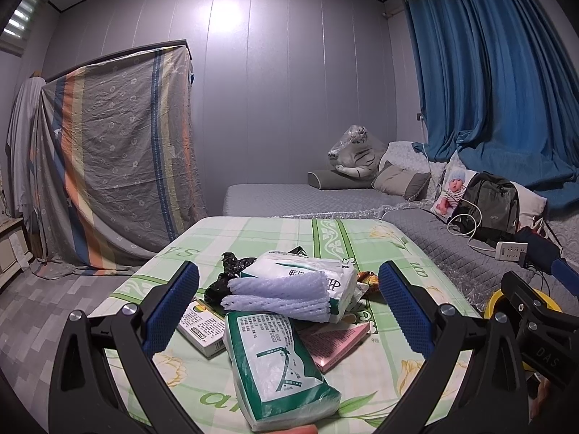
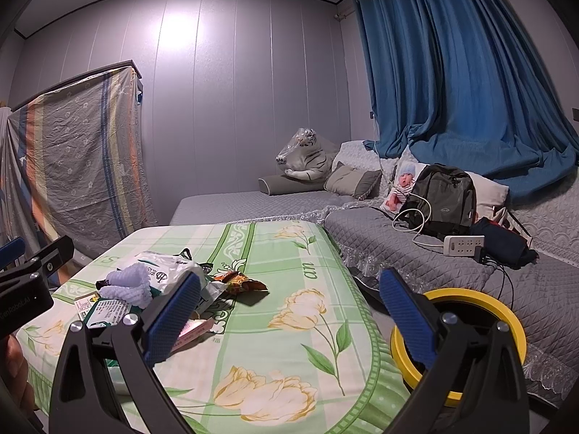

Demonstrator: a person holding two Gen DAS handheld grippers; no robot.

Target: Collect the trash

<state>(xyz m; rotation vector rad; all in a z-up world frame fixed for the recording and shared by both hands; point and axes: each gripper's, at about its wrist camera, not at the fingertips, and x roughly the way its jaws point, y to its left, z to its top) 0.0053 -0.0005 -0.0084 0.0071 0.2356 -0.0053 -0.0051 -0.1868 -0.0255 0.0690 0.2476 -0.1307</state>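
Beside litter (image 1: 289, 289), yellow-rimmed bin (image 2: 506, 311) interior unclear.

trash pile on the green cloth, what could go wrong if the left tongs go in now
1. The foam netting lies loose on the upper tissue pack; a grab at the pack could roll it off.
2. The packs, the pink box and the white box overlap, so lifting one may drag the others.
3. The yellow-rimmed bin sits low beside the table, in front of the right tongs, not the left tongs; a carry across could spill.

Dim, wall glare (image 1: 220, 18), fisheye-warped edges
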